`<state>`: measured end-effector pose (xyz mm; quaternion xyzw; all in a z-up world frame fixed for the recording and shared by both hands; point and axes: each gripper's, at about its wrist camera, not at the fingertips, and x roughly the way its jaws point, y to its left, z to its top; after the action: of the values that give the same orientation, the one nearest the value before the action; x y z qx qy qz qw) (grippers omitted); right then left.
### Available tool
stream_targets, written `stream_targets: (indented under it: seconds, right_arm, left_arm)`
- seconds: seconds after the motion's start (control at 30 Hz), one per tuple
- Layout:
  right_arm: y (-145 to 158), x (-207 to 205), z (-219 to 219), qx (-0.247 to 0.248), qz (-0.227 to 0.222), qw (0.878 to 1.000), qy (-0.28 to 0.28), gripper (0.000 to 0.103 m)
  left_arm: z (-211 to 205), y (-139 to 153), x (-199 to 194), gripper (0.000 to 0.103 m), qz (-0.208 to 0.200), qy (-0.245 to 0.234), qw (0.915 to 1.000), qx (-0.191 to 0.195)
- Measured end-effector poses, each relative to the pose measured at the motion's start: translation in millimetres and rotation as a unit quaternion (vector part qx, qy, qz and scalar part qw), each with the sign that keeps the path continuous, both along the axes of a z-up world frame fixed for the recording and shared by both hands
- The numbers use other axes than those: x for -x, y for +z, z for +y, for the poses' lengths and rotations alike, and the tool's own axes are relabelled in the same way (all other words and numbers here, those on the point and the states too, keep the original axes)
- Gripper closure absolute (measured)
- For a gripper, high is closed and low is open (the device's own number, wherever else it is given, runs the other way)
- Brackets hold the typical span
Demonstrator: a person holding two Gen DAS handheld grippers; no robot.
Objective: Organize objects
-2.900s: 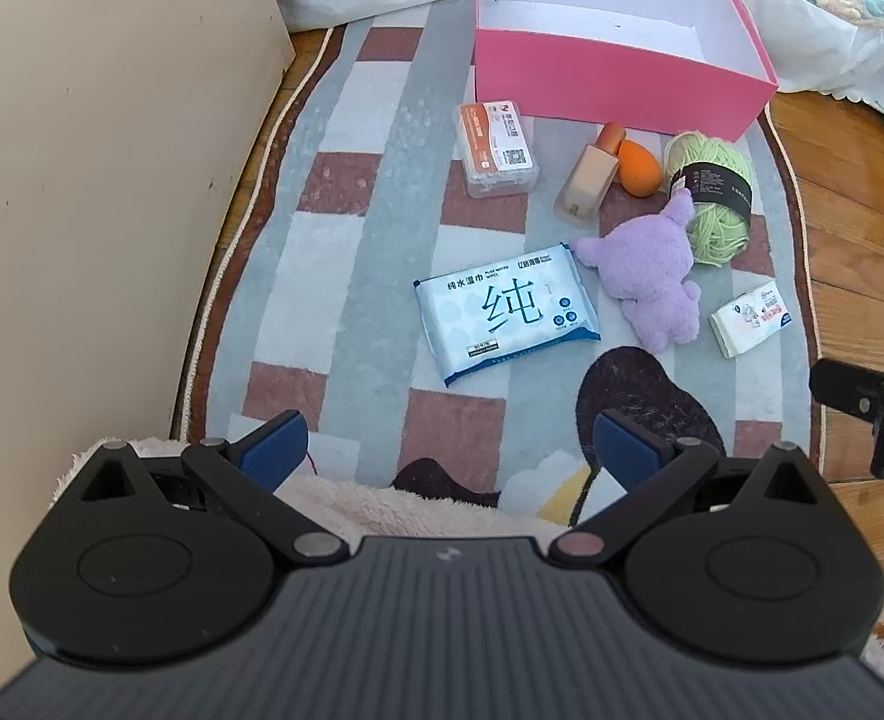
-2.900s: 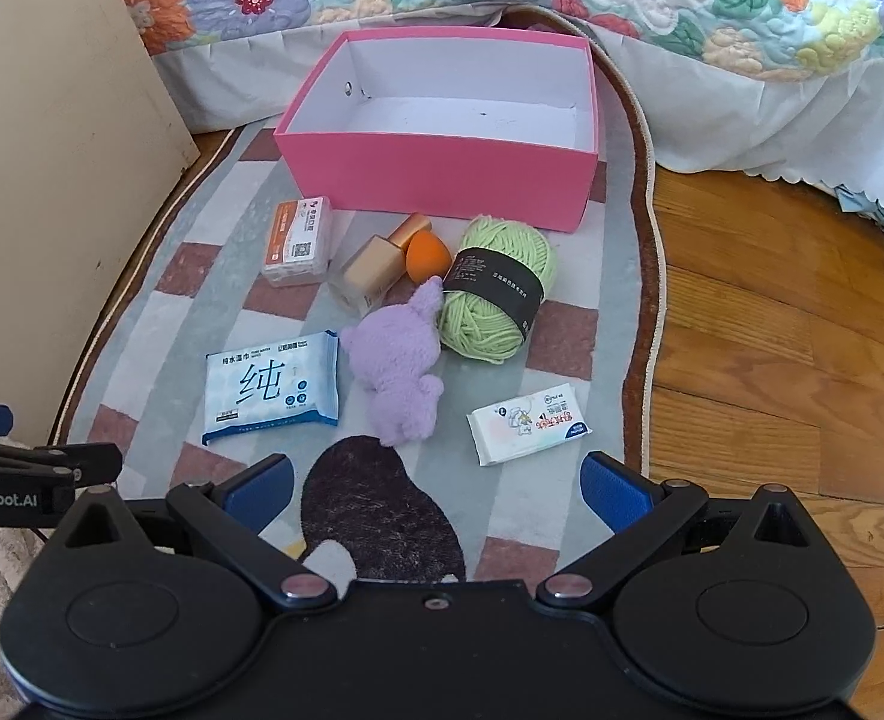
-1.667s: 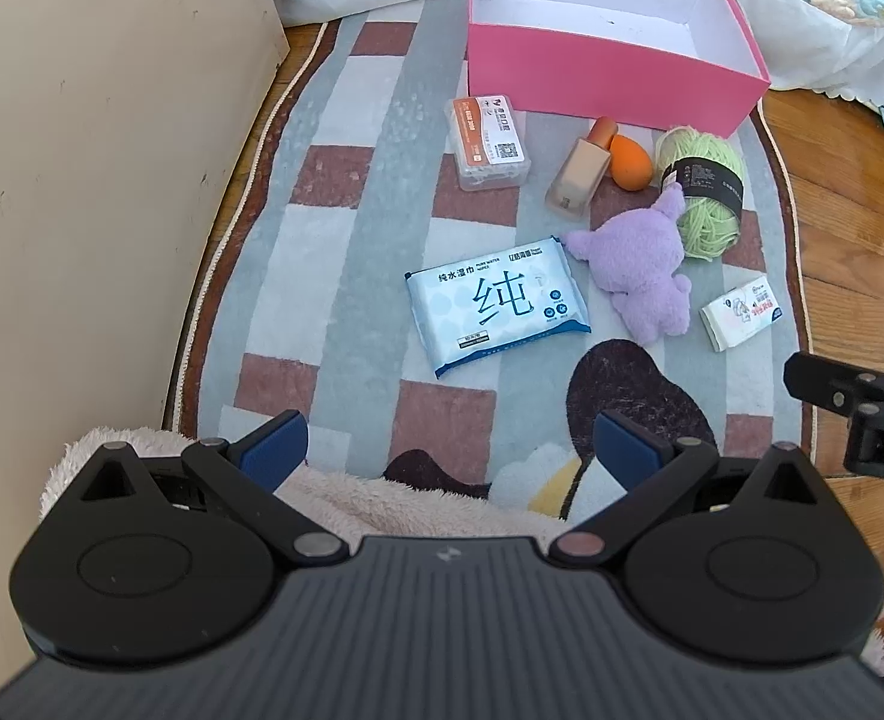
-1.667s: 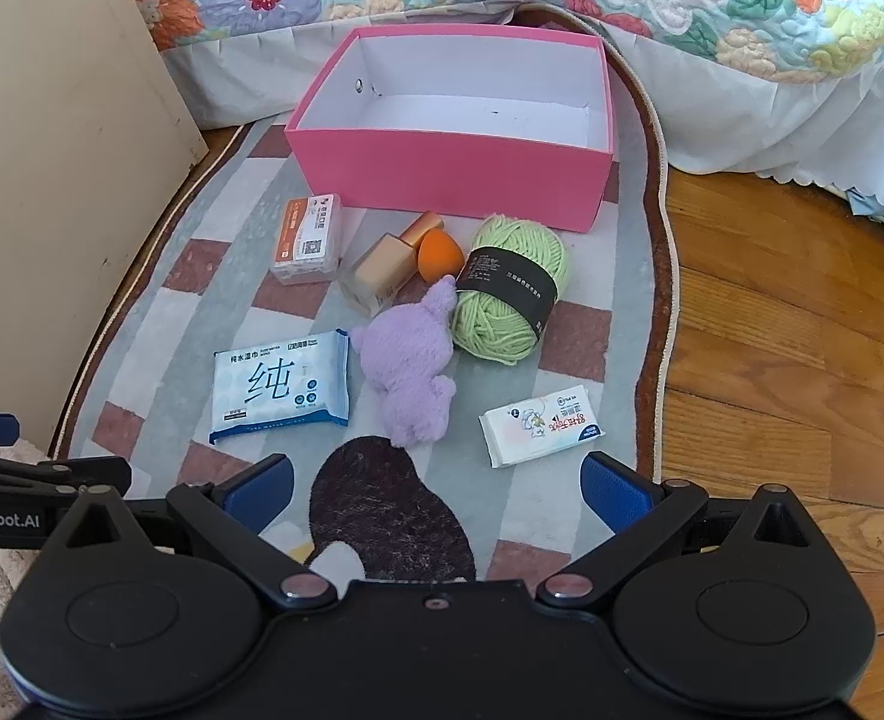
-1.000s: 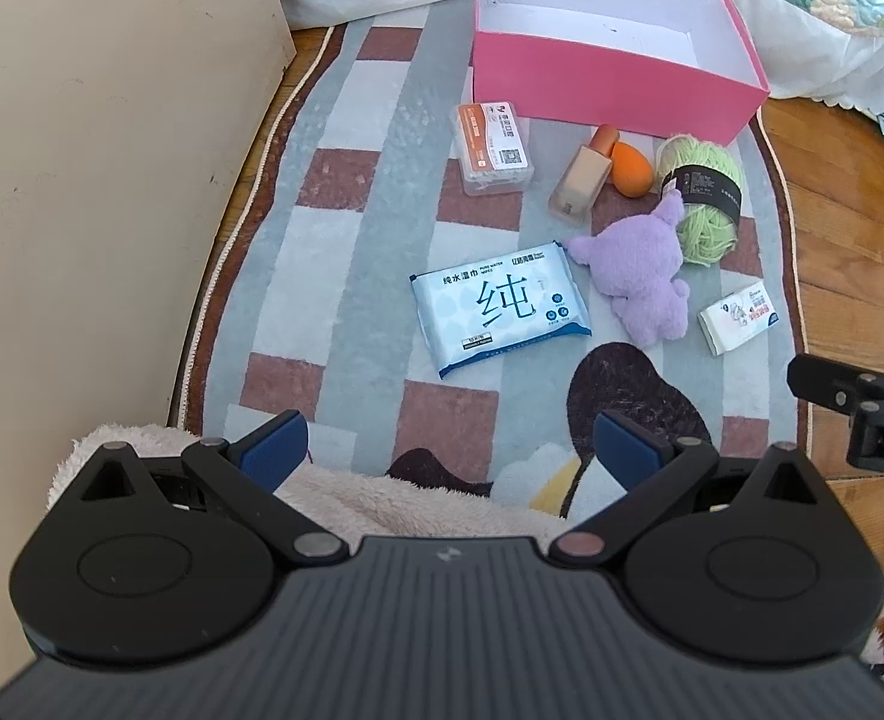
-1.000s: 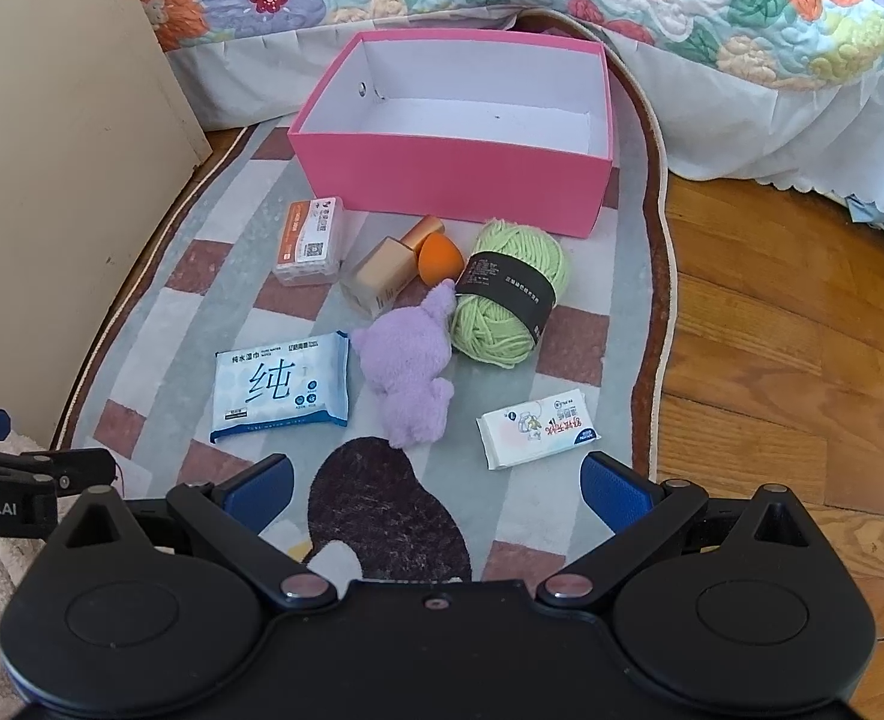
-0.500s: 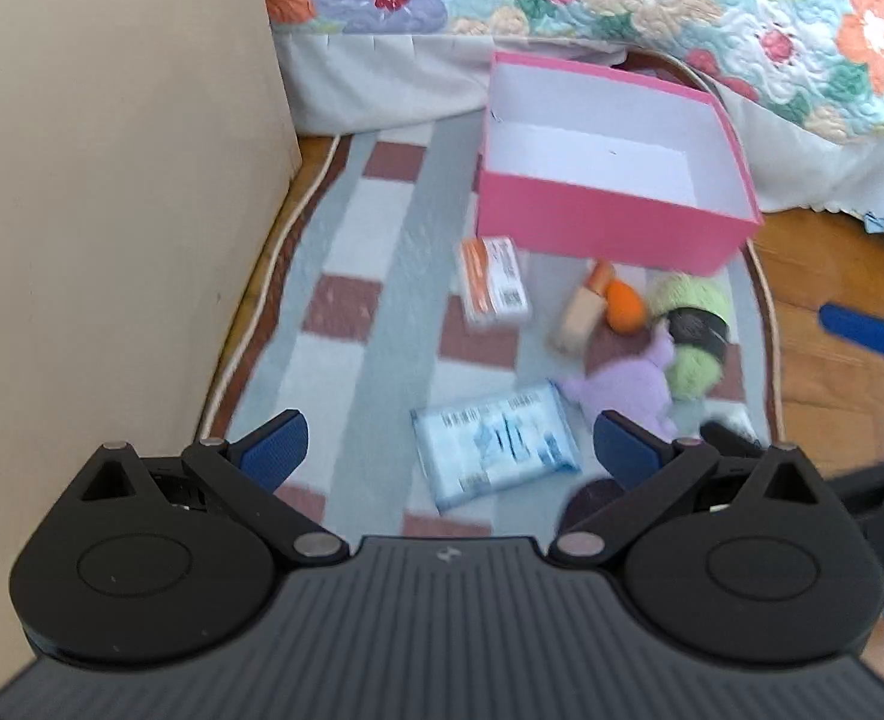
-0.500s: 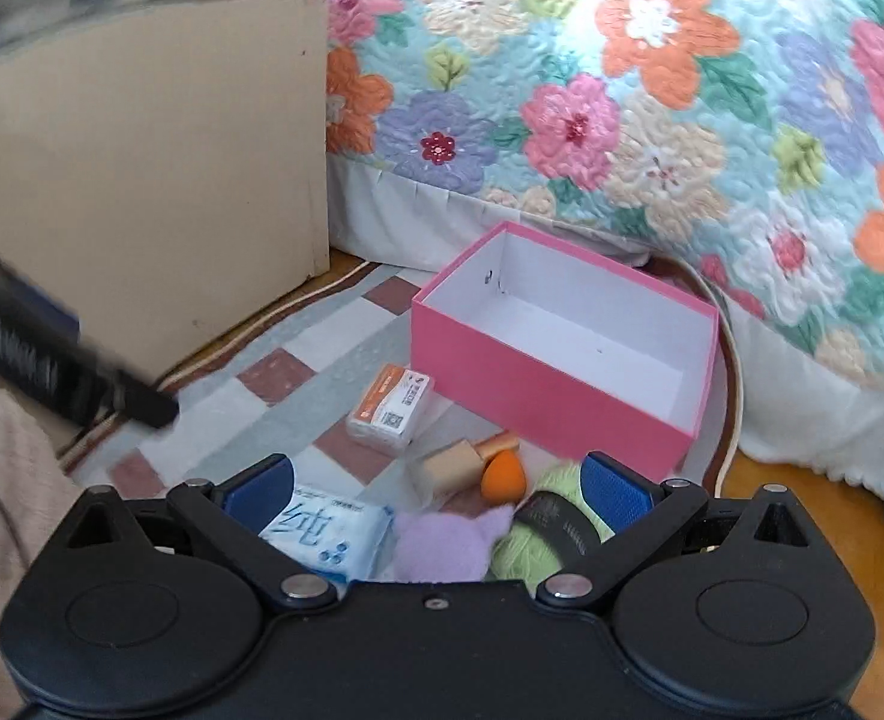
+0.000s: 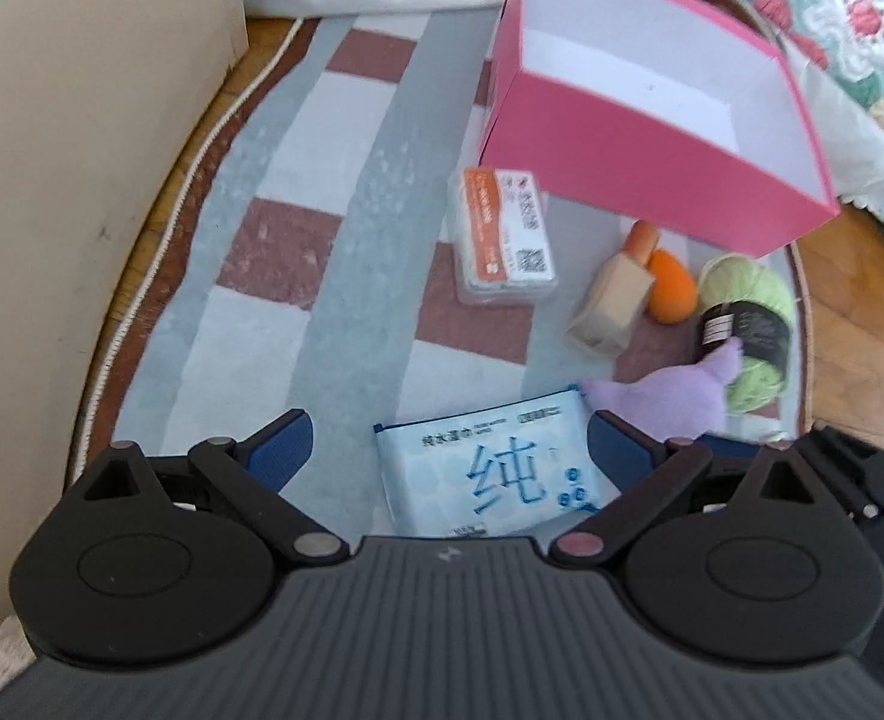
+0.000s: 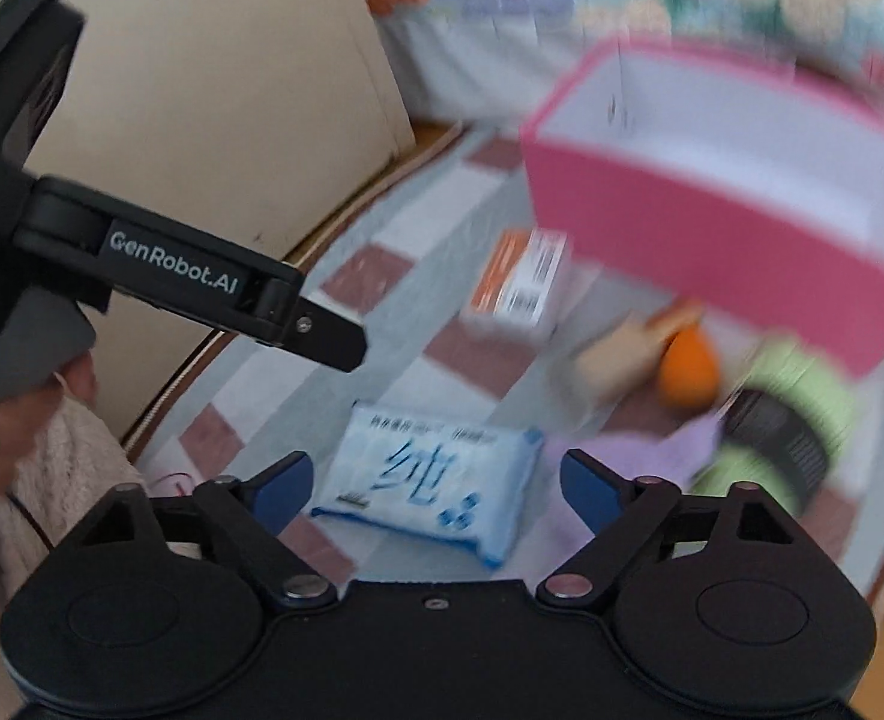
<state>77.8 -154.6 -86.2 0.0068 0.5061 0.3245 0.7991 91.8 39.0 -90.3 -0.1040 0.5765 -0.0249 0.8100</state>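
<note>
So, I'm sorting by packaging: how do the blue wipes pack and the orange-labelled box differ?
The wipes pack is a soft, flat blue pouch with a large character; the orange-labelled box is a rigid, clear case, smaller. The pack lies nearest the grippers, the box beside the pink box. Both lie flat on the rug.

Your right wrist view is smeared — the pink box (image 10: 724, 240), orange sponge (image 10: 691, 375) and yarn ball (image 10: 784, 420) lack sharp edges. In the left view your gripper's body covers the wet-wipe pack's (image 9: 490, 474) lower part — and most of the purple plush (image 9: 664, 399).
</note>
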Motion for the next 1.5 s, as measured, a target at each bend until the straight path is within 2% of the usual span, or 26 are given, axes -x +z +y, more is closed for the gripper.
stream_targets:
  seconds: [0.1,0.23,0.43,0.53,0.57,0.63,0.67,0.73,0.77,0.8,0.87,0.93,1.03,1.17,1.37,1.5]
  right_arm:
    - [-21.7,0.9,9.1,0.003,0.031,0.999,-0.008,0.015]
    - [-42.8,3.3,14.0,0.014,0.050,0.998,-0.019,0.016]
    - [-65.3,4.2,13.8,0.019,0.062,0.997,-0.032,0.018]
    - [-71.7,4.3,12.0,0.019,0.058,0.997,-0.048,0.026]
    - [-74.2,4.5,10.9,0.021,0.057,0.997,-0.050,0.032]
    - [-76.7,5.2,8.9,0.020,0.047,0.997,-0.051,0.036]
    - [-76.4,4.5,8.4,0.019,0.043,0.998,-0.050,0.042]
    - [-76.0,2.5,8.5,0.017,0.039,0.998,-0.049,0.049]
    - [-75.5,1.1,8.6,0.015,0.041,0.998,-0.049,0.054]
    - [-75.3,0.3,9.3,0.014,0.040,0.998,-0.048,0.058]
    - [-73.6,3.1,11.8,0.021,0.029,0.998,-0.042,0.060]
    - [-72.2,4.3,15.3,0.031,0.022,0.999,-0.039,0.061]
    - [-60.1,7.3,14.7,0.043,0.012,0.999,-0.029,0.063]
    - [-29.2,7.0,8.0,0.043,-0.013,0.999,-0.026,0.063]
    - [30.0,0.4,-7.4,0.050,-0.072,0.996,-0.029,0.062]
    - [66.5,-10.3,-22.8,0.038,-0.099,0.993,-0.045,0.062]
  left_arm:
    - [2.6,-20.2,-2.5,0.008,0.008,0.002,1.0000,-0.002]
    - [10.1,-46.2,-4.4,0.008,0.046,0.020,0.9979,0.042]
    - [6.1,-74.5,-2.5,0.012,0.073,0.035,0.9966,0.015]
    - [8.8,-81.0,-0.1,0.019,0.079,0.043,0.9957,0.020]
    - [10.8,-83.6,0.5,0.022,0.081,0.048,0.9951,0.030]
    - [9.2,-80.7,2.8,0.028,0.063,0.051,0.9964,0.027]
    - [6.2,-79.7,3.4,0.032,0.055,0.048,0.9972,0.020]
    - [2.6,-77.3,5.6,0.049,0.041,0.047,0.9975,0.032]
    - [1.5,-76.9,6.7,0.051,0.041,0.047,0.9969,0.048]
    - [-0.7,-76.1,8.1,0.052,0.040,0.047,0.9971,0.045]
    - [-2.8,-74.5,11.9,0.054,0.031,0.044,0.9977,0.041]
    - [0.6,-71.7,15.7,0.055,0.029,0.049,0.9970,0.052]
    - [4.3,-59.7,23.5,0.055,0.022,0.055,0.9954,0.076]
    - [3.5,-33.9,31.2,0.055,-0.016,0.058,0.9929,0.103]
    - [-5.2,30.1,25.0,0.055,-0.087,0.033,0.9877,0.125]
    - [-13.4,77.8,13.4,0.055,-0.136,0.008,0.9819,0.131]
